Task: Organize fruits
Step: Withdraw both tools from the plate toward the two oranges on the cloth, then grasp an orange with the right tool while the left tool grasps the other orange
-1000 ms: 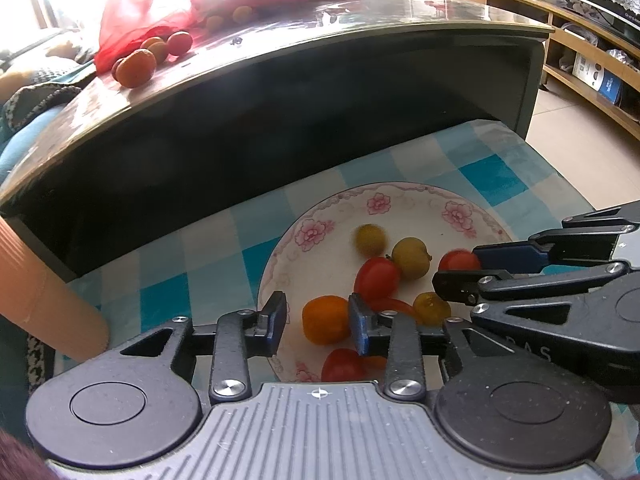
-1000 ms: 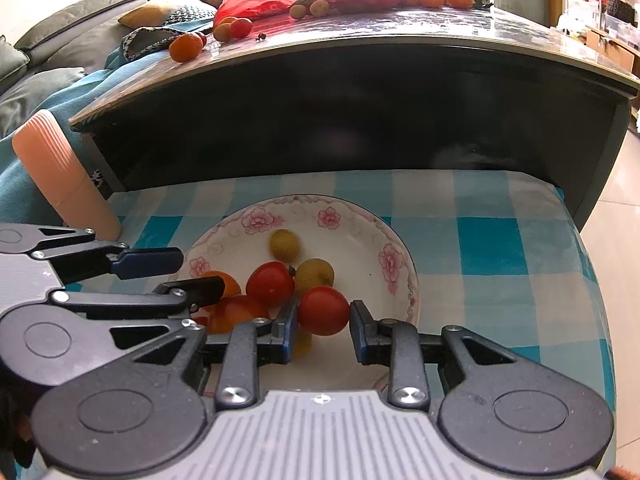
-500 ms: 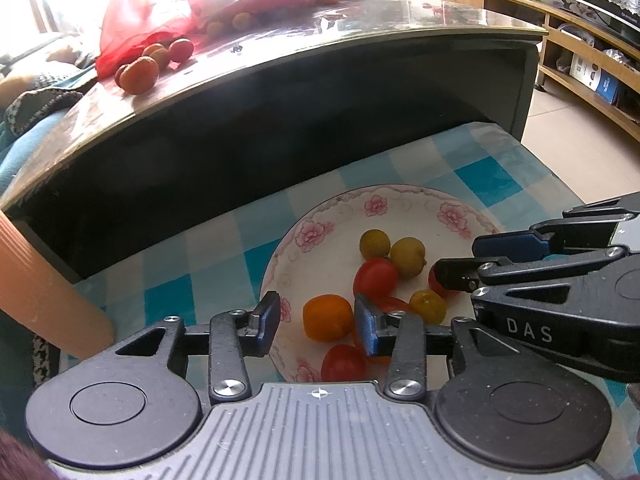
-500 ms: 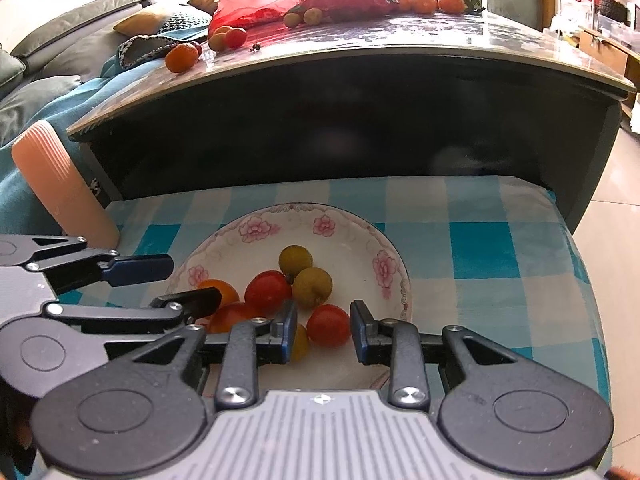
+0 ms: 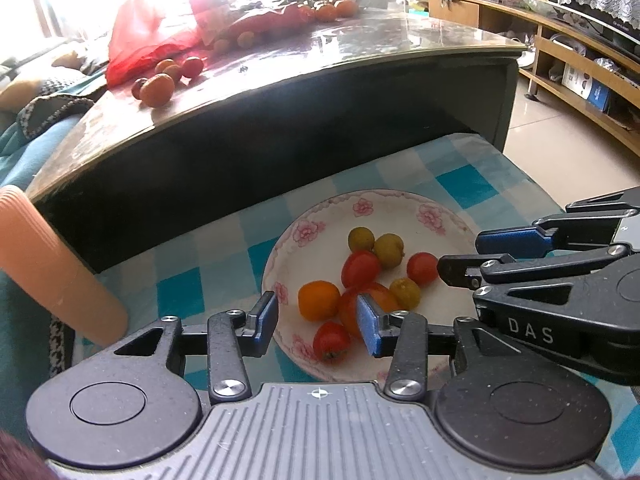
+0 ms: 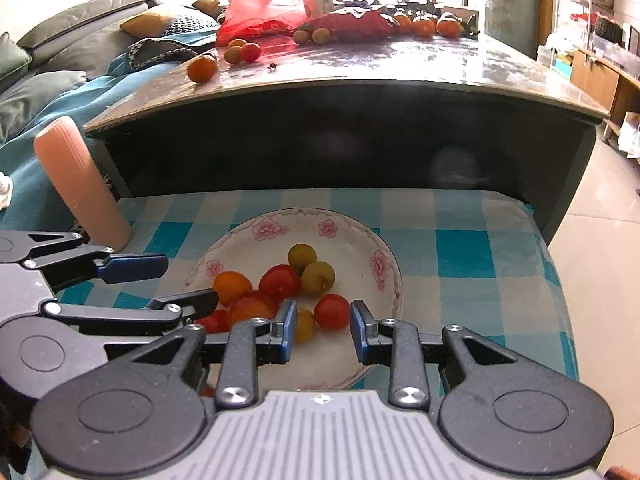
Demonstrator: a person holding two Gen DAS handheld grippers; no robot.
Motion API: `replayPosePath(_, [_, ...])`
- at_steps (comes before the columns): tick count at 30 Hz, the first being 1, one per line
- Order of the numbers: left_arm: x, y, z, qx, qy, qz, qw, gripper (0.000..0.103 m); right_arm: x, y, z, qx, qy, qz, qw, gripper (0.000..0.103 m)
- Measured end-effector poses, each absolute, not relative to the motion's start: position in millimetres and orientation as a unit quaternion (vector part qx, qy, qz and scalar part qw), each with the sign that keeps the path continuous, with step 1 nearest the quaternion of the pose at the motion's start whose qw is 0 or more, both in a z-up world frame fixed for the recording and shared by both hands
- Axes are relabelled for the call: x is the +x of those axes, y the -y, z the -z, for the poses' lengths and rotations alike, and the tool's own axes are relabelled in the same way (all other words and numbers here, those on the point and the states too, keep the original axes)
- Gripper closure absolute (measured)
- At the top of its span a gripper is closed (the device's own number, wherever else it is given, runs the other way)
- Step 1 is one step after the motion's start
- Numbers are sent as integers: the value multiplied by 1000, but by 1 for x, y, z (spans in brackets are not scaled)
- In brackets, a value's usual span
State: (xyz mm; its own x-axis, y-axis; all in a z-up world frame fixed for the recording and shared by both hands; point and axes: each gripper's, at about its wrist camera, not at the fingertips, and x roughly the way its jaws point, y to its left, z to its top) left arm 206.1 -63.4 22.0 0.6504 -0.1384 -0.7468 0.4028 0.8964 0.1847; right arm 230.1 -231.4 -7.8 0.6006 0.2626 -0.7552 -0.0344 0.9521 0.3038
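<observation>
A white floral plate (image 5: 320, 216) (image 6: 384, 264) sits on a blue checked cloth and holds several red, orange and yellow-green fruits. My left gripper (image 5: 316, 324) is open and empty above the plate's near rim; it also shows in the right wrist view (image 6: 176, 284). My right gripper (image 6: 323, 332) is open and empty above the plate; a red tomato (image 6: 331, 311) (image 5: 422, 267) lies in the plate between its fingers. It also shows in the left wrist view (image 5: 464, 256). More fruits (image 5: 158, 88) (image 6: 202, 69) lie on the dark table behind.
The dark glossy table (image 6: 360, 72) rises behind the cloth, with a red plastic bag (image 5: 148, 40) (image 6: 260, 8) and oranges (image 6: 424, 24) on it. A peach ribbed cylinder (image 5: 52, 264) (image 6: 80, 184) stands left of the plate. A sofa is at far left, shelves at right.
My right gripper let go of the red tomato, which now lies in the plate. Both grippers rose and drew back from the plate.
</observation>
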Motion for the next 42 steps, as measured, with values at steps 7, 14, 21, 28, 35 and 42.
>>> replayPosePath(7, [191,62,-26,173,-388,155,892,51,210,230,0,137,-437,-82,885,60])
replayPosePath(14, [178,54,-27,172,-392,153,891,51,198,226,-3,147,-440,-84,882,60])
replayPosePath(21, [162,40,-23,184,-401,153,884,49,185,211,-3,137,-449,-107,877,60])
replayPosePath(28, [153,21,-9,201,-417,158,872,39,175,193,9,112,-471,-145,863,57])
replayPosePath(35, [156,1,-2,203,-435,148,865,38,171,171,24,80,-490,-187,847,57])
replayPosePath(42, [159,2,2,196,-443,159,860,35,180,155,38,65,-496,-201,842,57])
